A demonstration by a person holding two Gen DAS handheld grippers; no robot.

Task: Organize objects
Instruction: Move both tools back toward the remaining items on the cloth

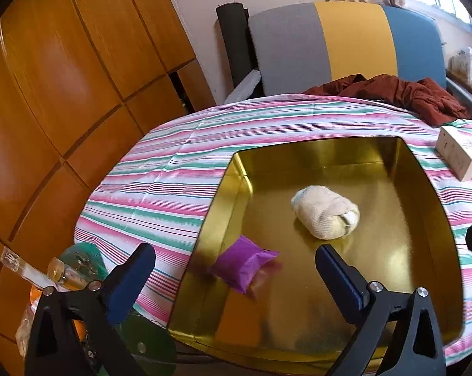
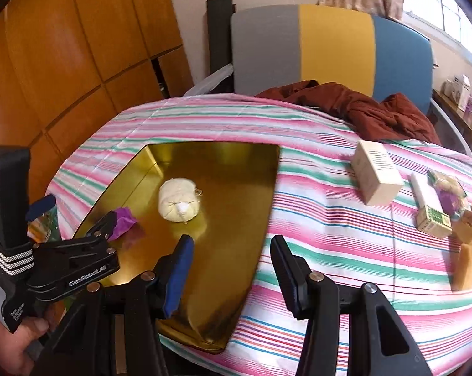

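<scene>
A gold tin tray (image 1: 329,153) (image 2: 236,163) sits on the striped tablecloth. Inside it lie a rolled cream sock (image 1: 325,216) (image 2: 179,199) and a purple packet (image 1: 243,263) (image 2: 124,219). My left gripper (image 1: 234,249) (image 2: 73,214) hovers over the tray's near left corner, jaws wide open. The purple packet rests on the tray floor below the gap, untouched. My right gripper (image 2: 232,238) is open over the tray's right rim with nothing between its fingers. To the right on the cloth stand a white box (image 1: 458,153) (image 2: 376,172), a small green-and-white box (image 2: 430,210) and a snack packet (image 2: 448,191).
A tan upright object (image 2: 469,260) stands at the table's right edge. A red-brown garment (image 1: 408,94) (image 2: 376,109) lies at the back before a grey, yellow and blue chair (image 1: 329,40). A wooden wardrobe (image 1: 63,78) fills the left. Small bottles (image 1: 60,272) sit beside the table's left edge.
</scene>
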